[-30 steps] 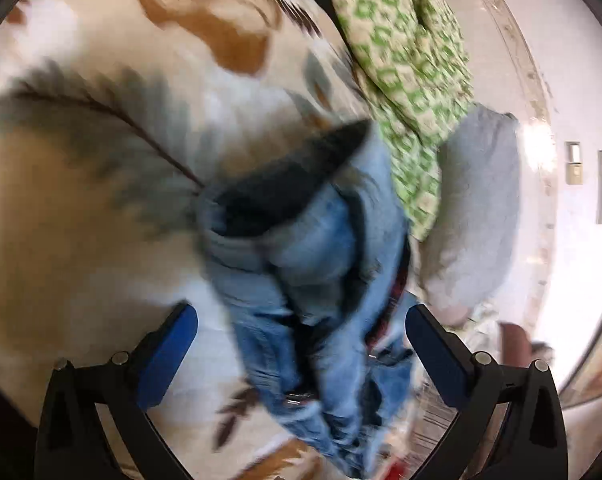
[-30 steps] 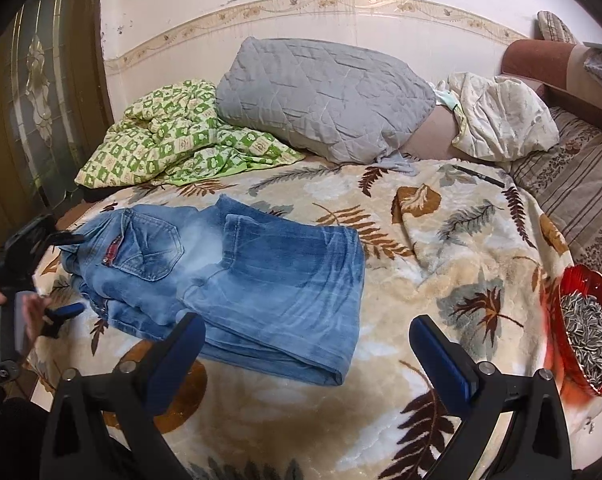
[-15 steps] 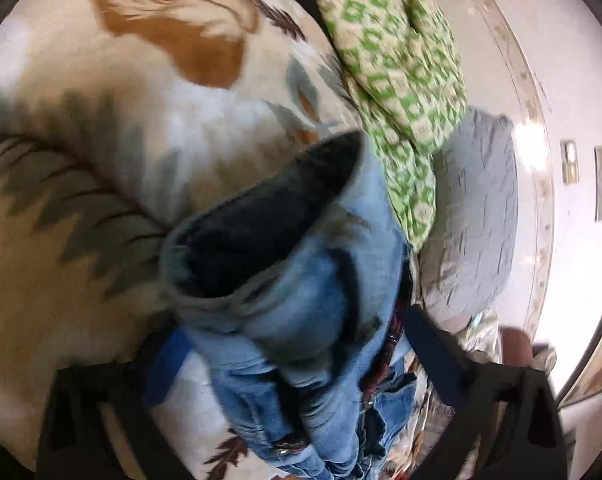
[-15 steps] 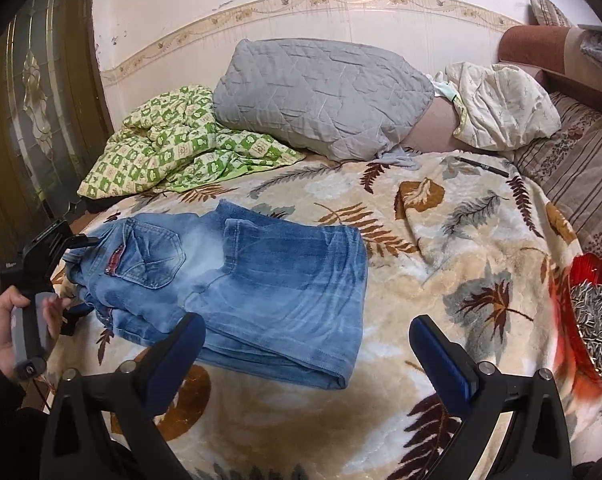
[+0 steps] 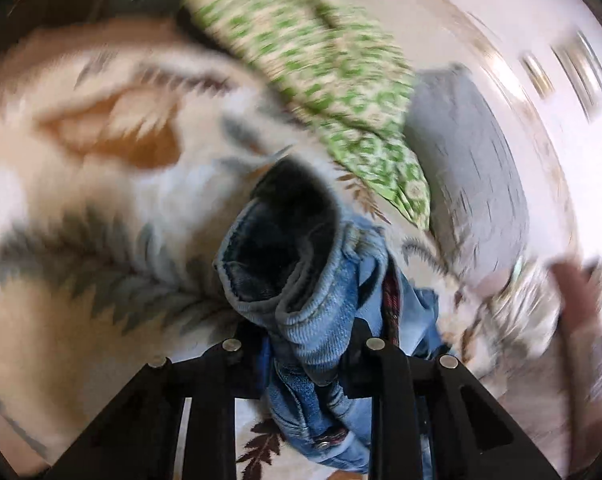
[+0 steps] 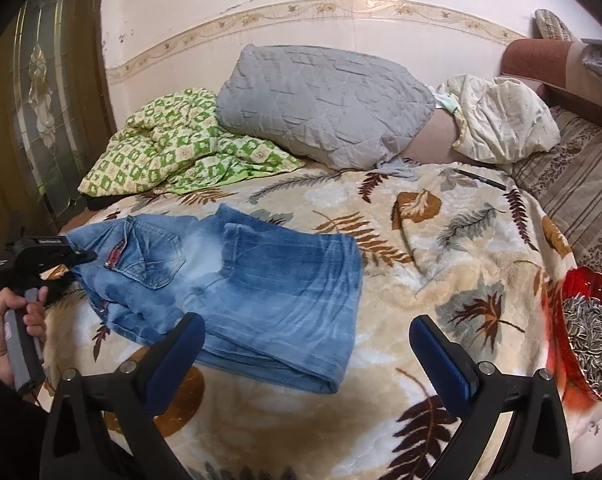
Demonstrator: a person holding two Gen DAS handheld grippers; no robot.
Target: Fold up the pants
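Note:
Blue jeans (image 6: 237, 280) lie folded over on the leaf-print blanket (image 6: 441, 248), waistband at the left. My left gripper (image 6: 75, 258), seen at the far left of the right wrist view, is shut on the waistband. In the left wrist view the bunched waistband (image 5: 301, 296) is clamped between the closed jaws of the left gripper (image 5: 307, 356). My right gripper (image 6: 307, 344) is open and empty, hovering above the blanket just in front of the jeans' folded edge.
A green patterned quilt (image 6: 173, 148), a grey pillow (image 6: 325, 100) and a cream pillow (image 6: 505, 120) lie at the back by the wall. A red dish of sunflower seeds (image 6: 589, 328) sits at the right edge. A pen (image 6: 481, 179) lies near the pillows. A wooden door (image 6: 29, 100) stands at the left.
My left gripper has closed on the jeans' waistband and the view is now blurred with motion. My right gripper has moved slightly closer to the jeans and stays open.

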